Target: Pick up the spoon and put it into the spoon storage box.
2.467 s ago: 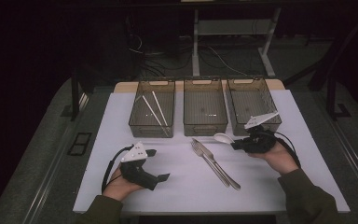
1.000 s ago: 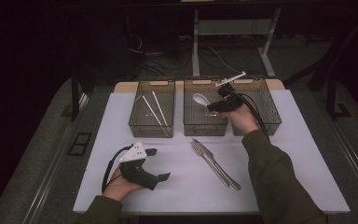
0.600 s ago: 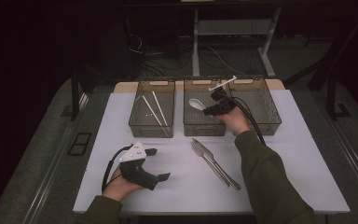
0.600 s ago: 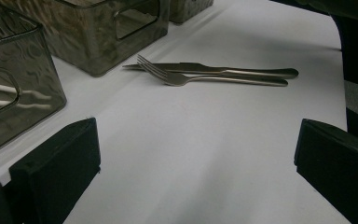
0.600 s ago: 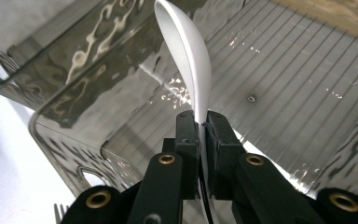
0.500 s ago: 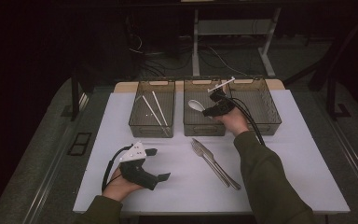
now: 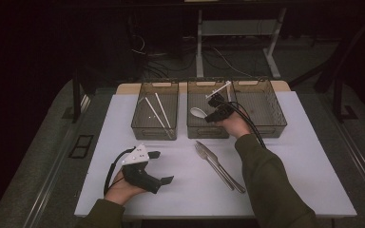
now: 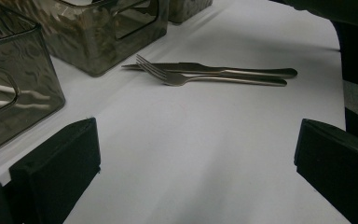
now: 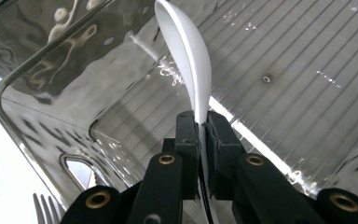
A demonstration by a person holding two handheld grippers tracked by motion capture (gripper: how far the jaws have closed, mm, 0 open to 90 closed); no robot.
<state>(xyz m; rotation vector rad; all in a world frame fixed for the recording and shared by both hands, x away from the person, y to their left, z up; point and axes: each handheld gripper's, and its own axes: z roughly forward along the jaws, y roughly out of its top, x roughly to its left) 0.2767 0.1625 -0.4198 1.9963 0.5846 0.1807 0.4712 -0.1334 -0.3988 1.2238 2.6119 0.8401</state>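
The right gripper (image 7: 208, 115) is clamped on the handle of a white spoon (image 7: 198, 112), holding it over the middle bin (image 7: 208, 131) of three clear bins at the far side of the white table (image 7: 304, 161); in the right gripper view the spoon (image 9: 189, 56) stands on edge between the pinched jaws, its bowl above the ribbed bin floor. The left bin (image 7: 156, 132) holds two white sticks (image 7: 157, 114). A fork (image 7: 214, 164) and a knife (image 7: 225, 167) lie side by side on the table, near of the middle bin. The left gripper (image 7: 158, 167) rests at the near left, its jaws spread wide with nothing between them.
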